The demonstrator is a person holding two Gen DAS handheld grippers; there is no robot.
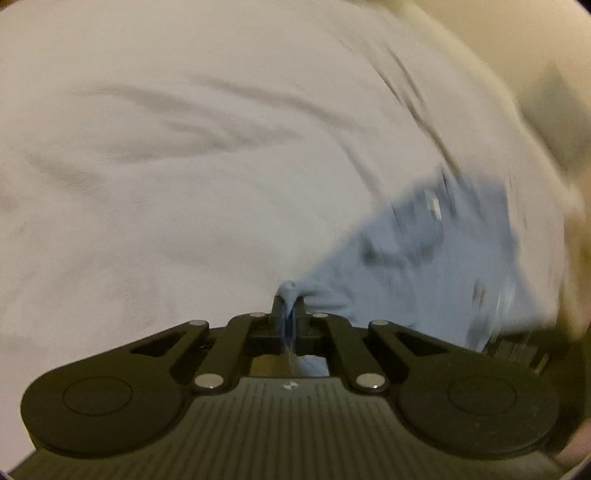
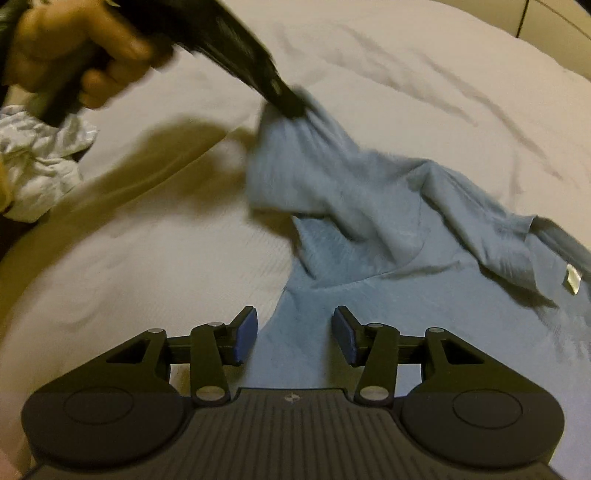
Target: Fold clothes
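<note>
A light blue garment (image 2: 388,221) lies crumpled on a white bed sheet (image 2: 147,258), with a small label (image 2: 571,279) at its right end. My left gripper (image 1: 289,306) is shut on a pinch of the blue garment (image 1: 424,266), which trails off to the right, blurred by motion. In the right wrist view, the left gripper (image 2: 291,101) lifts one end of the cloth, held by a person's hand (image 2: 74,55). My right gripper (image 2: 294,334) stands open just above the near part of the garment, with its blue pads (image 2: 246,332) apart and nothing between them.
The white bed sheet (image 1: 184,184) is wrinkled and fills most of both views. A crumpled white patterned cloth (image 2: 40,162) sits at the left edge. A pale wall or headboard (image 2: 554,22) shows at the top right.
</note>
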